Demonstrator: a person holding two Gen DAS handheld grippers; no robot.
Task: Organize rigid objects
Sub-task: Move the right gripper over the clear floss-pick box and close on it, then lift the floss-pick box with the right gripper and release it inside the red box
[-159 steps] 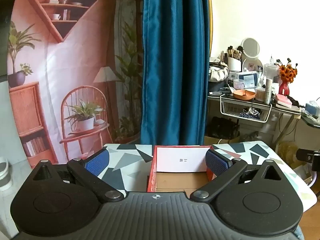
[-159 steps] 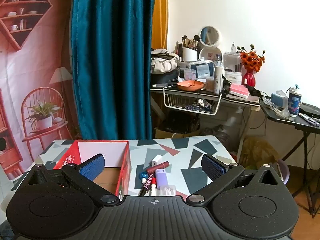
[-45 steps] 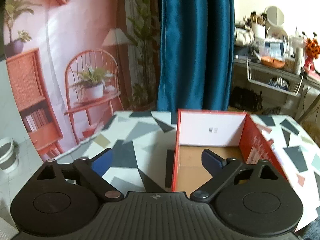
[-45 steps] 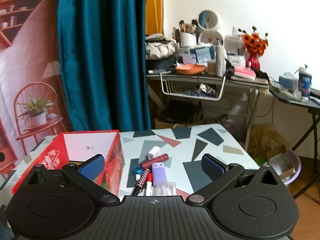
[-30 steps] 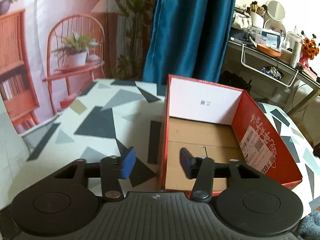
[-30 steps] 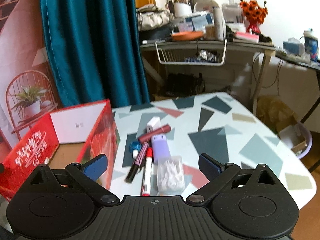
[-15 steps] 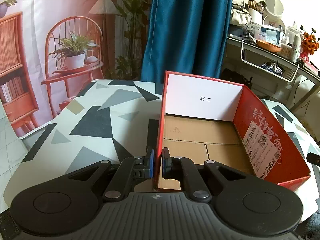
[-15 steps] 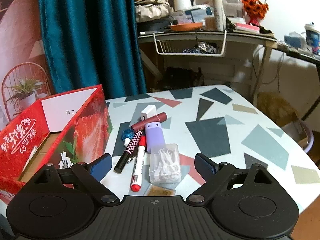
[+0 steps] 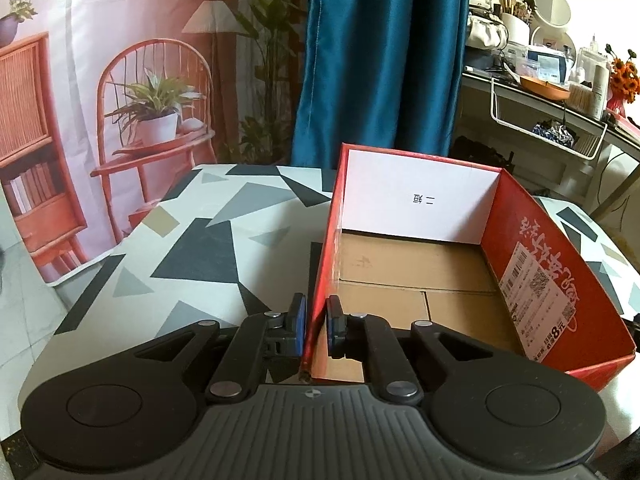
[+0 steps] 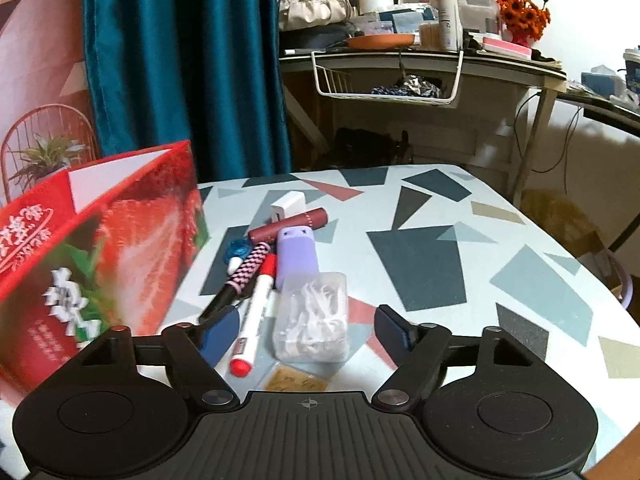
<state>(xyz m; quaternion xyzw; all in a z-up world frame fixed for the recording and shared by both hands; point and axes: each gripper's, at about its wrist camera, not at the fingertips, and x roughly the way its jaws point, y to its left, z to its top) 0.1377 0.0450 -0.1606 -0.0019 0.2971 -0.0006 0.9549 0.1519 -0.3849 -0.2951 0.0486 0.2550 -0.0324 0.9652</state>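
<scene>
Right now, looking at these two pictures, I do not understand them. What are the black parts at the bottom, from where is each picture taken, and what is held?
There is no robot. A person holds one two-finger gripper in each hand, and each carries a camera looking forward along its fingers, so the black parts are the grippers.

The left camera shows the left gripper shut on the near end of the red box's left wall. The box is empty.

The right camera shows the right gripper, which holds nothing. Its jaws have just been closing, with a clear plastic case and a white marker between them. Further back on the patterned table lie a purple case, a checkered pen and a dark red tube.
</scene>
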